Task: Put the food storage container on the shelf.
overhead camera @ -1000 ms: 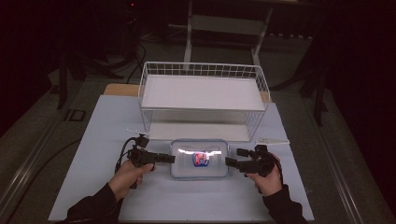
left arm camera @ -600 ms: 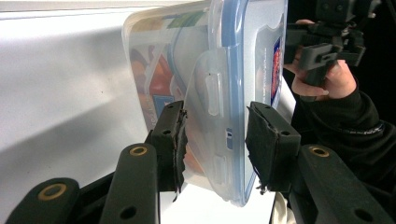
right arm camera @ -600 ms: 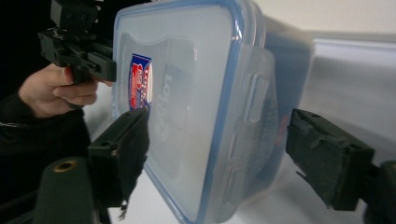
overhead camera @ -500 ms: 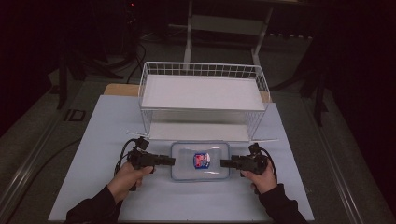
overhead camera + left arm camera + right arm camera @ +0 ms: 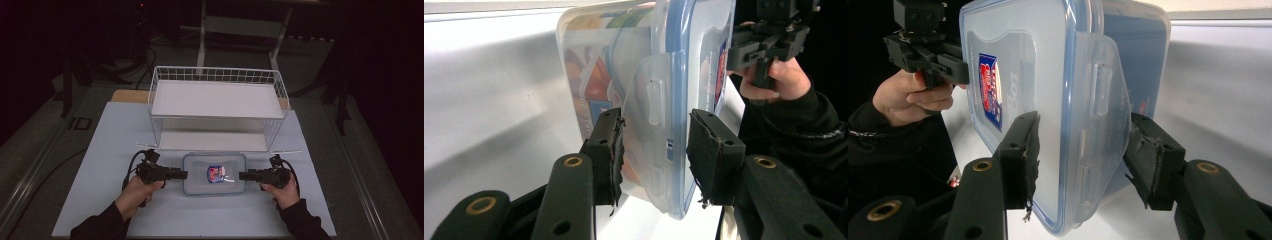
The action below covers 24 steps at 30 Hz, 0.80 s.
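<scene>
The box (image 5: 214,174) lies on the worktop (image 5: 105,150) before the wire basket (image 5: 218,102). The left gripper (image 5: 655,145) is clamped on its latch. The right gripper (image 5: 1080,150), jaws closing, straddles the opposite latch without visible contact.

The right hand-held gripper (image 5: 242,175), which a second ago sits back from the box with its tip angled off to the right of it, now lies level at the right short end of the clear lidded box (image 5: 214,173), its jaws having just been closing around that end's latch flap. In the right gripper view the flap stands between the two pads (image 5: 1024,150), with a gap on the right pad's side. The person's right hand (image 5: 283,190) is now nearer the box than before.
</scene>
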Available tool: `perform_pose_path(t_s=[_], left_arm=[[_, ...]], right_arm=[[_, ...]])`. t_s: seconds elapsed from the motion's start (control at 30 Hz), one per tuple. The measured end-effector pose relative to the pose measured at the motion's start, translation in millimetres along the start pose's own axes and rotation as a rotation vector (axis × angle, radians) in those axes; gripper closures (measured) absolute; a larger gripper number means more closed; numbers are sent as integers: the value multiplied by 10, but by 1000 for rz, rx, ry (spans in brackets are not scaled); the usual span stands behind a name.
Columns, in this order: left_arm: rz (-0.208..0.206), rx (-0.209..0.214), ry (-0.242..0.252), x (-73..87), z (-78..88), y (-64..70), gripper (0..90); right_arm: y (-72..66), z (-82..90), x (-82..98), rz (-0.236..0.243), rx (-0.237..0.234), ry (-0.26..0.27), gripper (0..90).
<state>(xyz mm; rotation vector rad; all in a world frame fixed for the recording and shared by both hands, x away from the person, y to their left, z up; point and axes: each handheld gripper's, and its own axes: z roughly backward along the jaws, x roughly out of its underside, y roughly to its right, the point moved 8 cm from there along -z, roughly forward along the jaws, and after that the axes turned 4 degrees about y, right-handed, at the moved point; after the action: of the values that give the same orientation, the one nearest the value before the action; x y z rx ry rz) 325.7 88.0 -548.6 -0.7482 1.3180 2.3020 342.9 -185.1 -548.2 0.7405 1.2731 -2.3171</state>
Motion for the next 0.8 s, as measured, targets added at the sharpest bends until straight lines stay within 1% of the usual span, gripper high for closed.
perform_pose_path(t_s=[0.13, 0.17, 0.2, 0.23, 0.27, 0.3, 0.4, 0.47, 0.5, 0.53, 0.57, 0.63, 0.73, 0.8], left_arm=[[-1, -1, 11, -6, 2, 24, 582], [-13, -5, 16, -30, 12, 51, 582], [-13, -5, 16, -30, 12, 51, 582], [-23, -6, 22, -67, 21, 72, 582], [-23, -6, 22, -67, 21, 72, 581], [-30, -13, 30, -110, 23, 85, 580], [-49, -19, 42, -181, 26, 98, 579], [-53, -20, 47, -203, 23, 100, 578], [-65, -21, 60, -250, 9, 105, 577], [-65, -21, 60, -250, 9, 105, 576], [-77, -21, 71, -300, -9, 103, 576], [-90, -36, 84, -351, -35, 94, 572], [-97, -36, 94, -412, -68, 74, 570], [-96, -40, 95, -444, -92, 59, 570]], right_arm=[[-23, 29, -7, 5, 6, 7, 496], [-33, 41, -18, 11, 6, 11, 496], [-33, 41, -18, 11, 6, 11, 496], [-55, 62, -46, 19, 7, 14, 496], [-55, 62, -46, 19, 7, 14, 496], [-64, 75, -85, 32, 11, 20, 496], [-81, 93, -149, 41, 16, 32, 496], [-91, 110, -205, 57, 23, 47, 496], [-95, 122, -234, 62, 26, 52, 495], [-95, 122, -234, 62, 26, 52, 495], [-92, 143, -298, 73, 34, 70, 496], [-79, 156, -357, 83, 42, 86, 496], [-53, 166, -426, 95, 51, 104, 496], [-19, 169, -460, 92, 53, 112, 496]])
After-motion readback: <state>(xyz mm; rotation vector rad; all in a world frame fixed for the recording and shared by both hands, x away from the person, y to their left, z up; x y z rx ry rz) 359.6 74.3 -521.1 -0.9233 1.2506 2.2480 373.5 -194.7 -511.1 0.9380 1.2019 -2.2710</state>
